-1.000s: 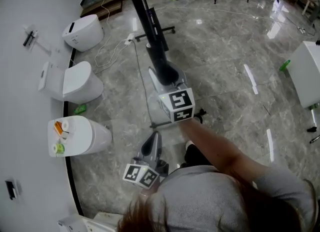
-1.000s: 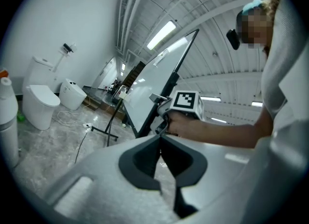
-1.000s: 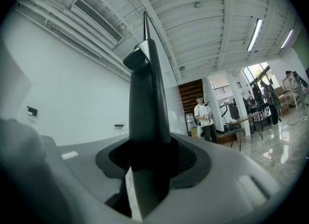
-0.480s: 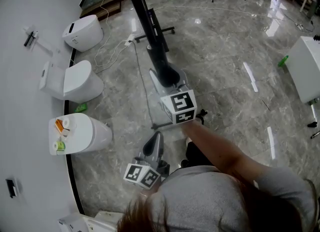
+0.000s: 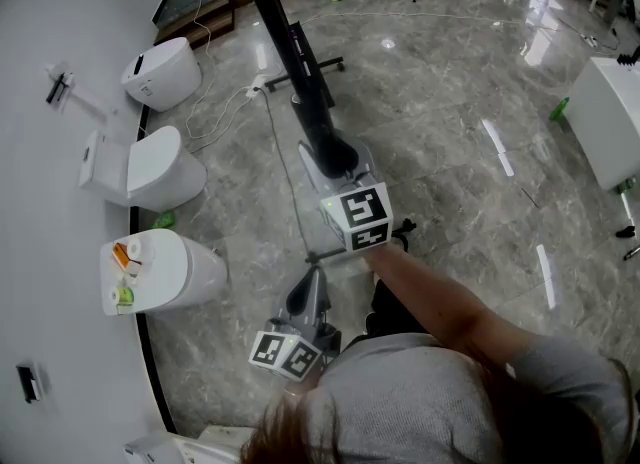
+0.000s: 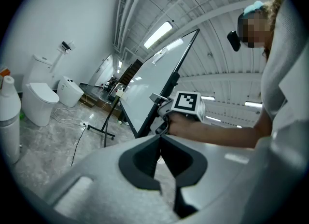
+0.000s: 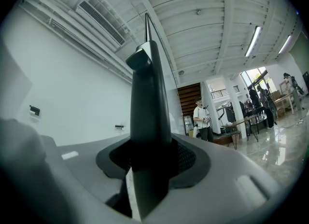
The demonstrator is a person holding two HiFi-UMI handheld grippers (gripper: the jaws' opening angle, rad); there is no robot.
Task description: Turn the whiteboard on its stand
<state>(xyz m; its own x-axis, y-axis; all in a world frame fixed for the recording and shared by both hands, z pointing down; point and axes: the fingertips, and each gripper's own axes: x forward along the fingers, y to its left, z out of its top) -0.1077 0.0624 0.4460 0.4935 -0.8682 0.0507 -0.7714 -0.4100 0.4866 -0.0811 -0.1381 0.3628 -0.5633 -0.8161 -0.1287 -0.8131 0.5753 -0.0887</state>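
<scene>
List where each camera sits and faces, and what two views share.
Head view: on the person's head, looking steeply down at the floor; shows hair, grey shirt, right forearm, left gripper, right gripper.
Left gripper view: on the left gripper, looking past its shut, empty jaws at the whiteboard; shows the right hand.
Right gripper view: on the right gripper, looking along jaws clamped on the whiteboard's edge toward the ceiling; none of their body shows.
Shared: head and left gripper views both show the right gripper on the whiteboard.

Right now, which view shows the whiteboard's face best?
Left gripper view: the whiteboard shows its white face and frame. Head view shows only its dark top edge; right gripper view only the edge between its jaws.
</scene>
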